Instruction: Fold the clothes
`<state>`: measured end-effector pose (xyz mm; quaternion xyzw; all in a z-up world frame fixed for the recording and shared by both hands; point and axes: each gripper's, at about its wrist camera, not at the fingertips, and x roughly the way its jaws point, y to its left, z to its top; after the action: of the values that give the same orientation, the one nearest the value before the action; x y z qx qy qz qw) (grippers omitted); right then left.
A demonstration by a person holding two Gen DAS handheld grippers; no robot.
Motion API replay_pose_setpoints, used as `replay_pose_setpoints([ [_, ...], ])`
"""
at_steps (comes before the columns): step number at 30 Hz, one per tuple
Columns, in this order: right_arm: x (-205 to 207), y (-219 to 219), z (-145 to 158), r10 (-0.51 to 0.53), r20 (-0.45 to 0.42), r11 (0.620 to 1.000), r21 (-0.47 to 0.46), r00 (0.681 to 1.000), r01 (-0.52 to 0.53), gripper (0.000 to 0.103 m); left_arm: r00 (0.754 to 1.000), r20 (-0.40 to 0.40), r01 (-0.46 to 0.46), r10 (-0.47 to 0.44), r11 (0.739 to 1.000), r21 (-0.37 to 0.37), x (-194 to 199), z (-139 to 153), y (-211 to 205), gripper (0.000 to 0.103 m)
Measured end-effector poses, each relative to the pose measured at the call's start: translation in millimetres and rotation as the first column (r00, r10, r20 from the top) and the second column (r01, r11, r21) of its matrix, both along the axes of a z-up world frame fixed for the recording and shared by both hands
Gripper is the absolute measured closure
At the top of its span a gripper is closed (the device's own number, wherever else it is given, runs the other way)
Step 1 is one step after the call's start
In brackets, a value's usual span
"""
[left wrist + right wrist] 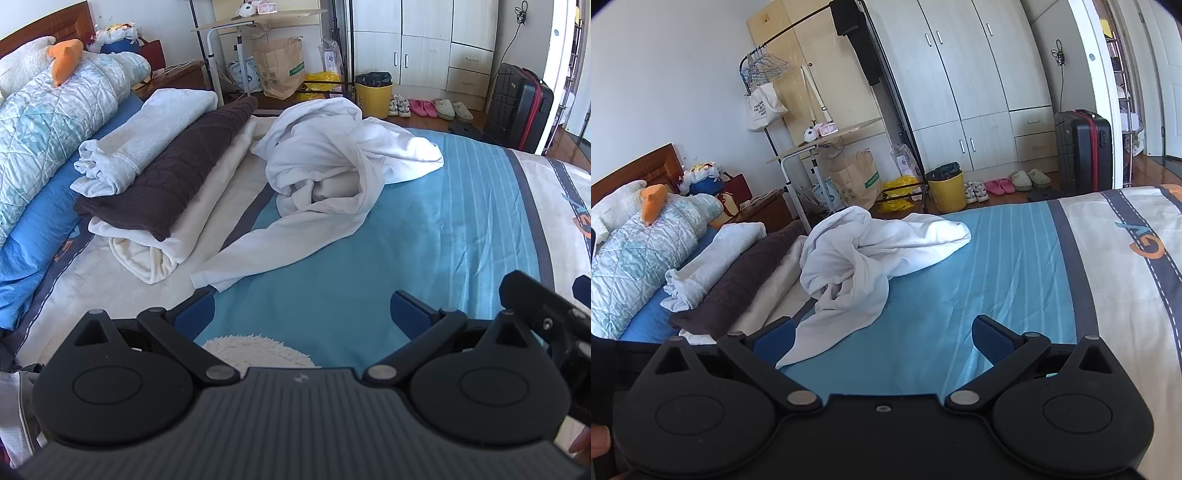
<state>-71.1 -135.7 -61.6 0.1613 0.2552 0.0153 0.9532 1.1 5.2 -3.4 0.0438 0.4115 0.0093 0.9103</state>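
A crumpled white garment (332, 162) lies in a heap on the blue bedsheet (443, 229), one sleeve trailing toward me; it also shows in the right wrist view (864, 254). To its left is a stack of folded clothes: a white piece (147, 136) on a dark brown one (173, 170) on a cream one (192, 221). My left gripper (303, 314) is open and empty, just short of the sleeve end. My right gripper (886, 338) is open and empty, its left finger beside the sleeve. A part of the right gripper (546, 314) shows in the left wrist view.
A quilted blue-white duvet (48, 122) and plush toys lie along the bed's left side. A fluffy white item (255, 350) sits under the left gripper. Beyond the bed stand a yellow bin (373, 94), a paper bag (280, 66), shoes, a suitcase (517, 107), a wardrobe.
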Motion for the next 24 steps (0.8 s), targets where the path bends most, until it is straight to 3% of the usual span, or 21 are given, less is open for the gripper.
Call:
replay_pose_setpoints([
  [24,2.6,-6.0,-2.0,-0.004,-0.02,1.0,-0.001,1.0,0.004,0.0,1.0,-0.025,0.011,-0.01,1.0,0.002,2.1,-6.5,-3.3,0.0],
])
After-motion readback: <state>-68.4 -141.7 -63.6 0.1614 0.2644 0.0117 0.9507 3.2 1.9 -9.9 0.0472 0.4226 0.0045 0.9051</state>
